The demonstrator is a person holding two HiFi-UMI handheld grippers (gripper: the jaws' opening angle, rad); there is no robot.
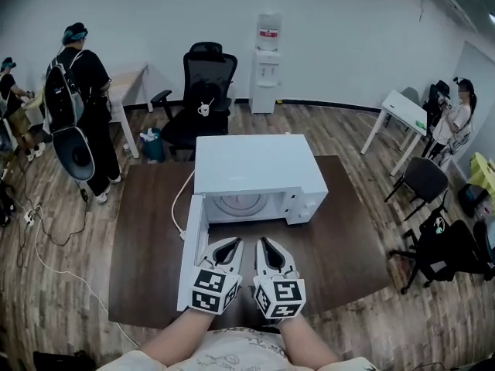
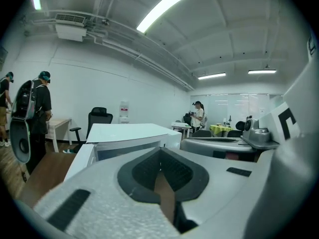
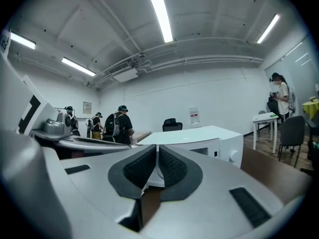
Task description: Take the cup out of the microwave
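A white microwave (image 1: 255, 165) stands on the dark wooden table (image 1: 340, 238) with its door (image 1: 193, 242) swung open to the left. Inside the cavity (image 1: 241, 205) I make out only the round glass plate; no cup shows in any view. My left gripper (image 1: 234, 242) and right gripper (image 1: 263, 242) sit side by side just in front of the opening, both pointing at it. Both are shut with nothing between their pads. In the left gripper view the gripper (image 2: 160, 151) faces the microwave (image 2: 129, 132). In the right gripper view the gripper (image 3: 157, 148) faces the microwave (image 3: 199, 136).
A white cable (image 1: 179, 207) runs from the microwave's left side. Behind the table are a black office chair (image 1: 203, 91) and a water dispenser (image 1: 267, 64). A person with a backpack (image 1: 77, 107) stands at the left. Another person (image 1: 456, 118) and dark chairs (image 1: 424, 180) are at the right.
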